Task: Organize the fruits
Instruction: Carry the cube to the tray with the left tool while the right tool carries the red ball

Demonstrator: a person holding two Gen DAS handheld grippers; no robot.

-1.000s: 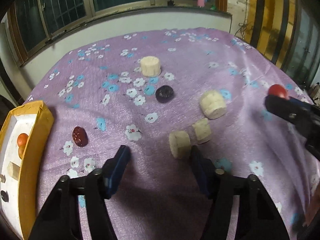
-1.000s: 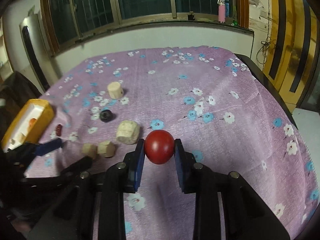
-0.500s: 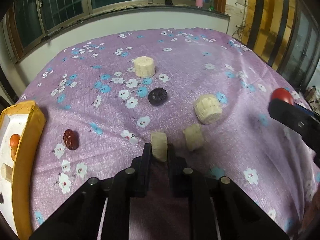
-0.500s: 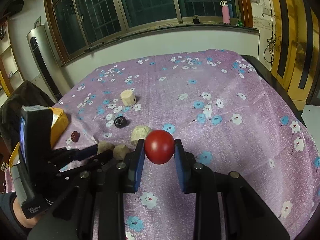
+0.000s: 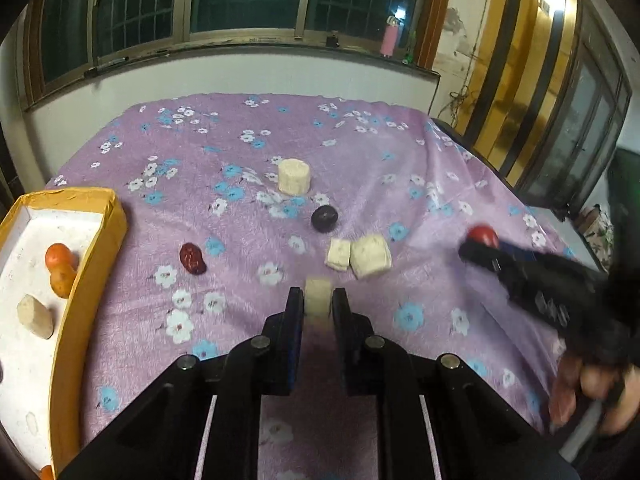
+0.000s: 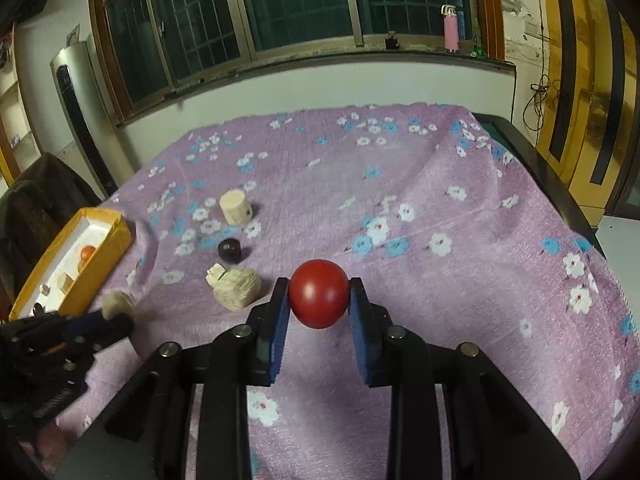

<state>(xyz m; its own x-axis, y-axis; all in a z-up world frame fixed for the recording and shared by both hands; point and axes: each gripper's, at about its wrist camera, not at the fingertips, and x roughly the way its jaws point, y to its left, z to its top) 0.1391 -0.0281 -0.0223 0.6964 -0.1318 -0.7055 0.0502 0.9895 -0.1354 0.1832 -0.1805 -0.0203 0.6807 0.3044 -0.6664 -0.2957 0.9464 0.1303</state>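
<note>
Flowered purple cloth point(image 5: 420, 184) — yellow box point(image 5: 92, 248), three pale chunks point(image 5: 294, 176), dark plum point(image 5: 324, 218), red date point(image 5: 192, 258).

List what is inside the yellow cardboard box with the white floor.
The yellow box holds two small orange fruits, a pale banana chunk and small dark bits at the picture's edge. Its near wall and the frame edge hide the rest.

Behind my table ran a long window point(image 6: 280, 4) with dark panes and a metal grille, set in a brown wooden frame. On its sill point(image 6: 360, 58) stood 1 pink bottle point(image 6: 451, 28), upright, with a small green object point(image 5: 408, 54) just beside it and a small dark thing point(image 6: 391, 41) further along. To my right were golden door panels point(image 5: 520, 92) with dark stripes, and a cable point(image 6: 538, 100) hung on the wall near them. A dark jacket point(image 6: 36, 208) lay draped at my left.
</note>
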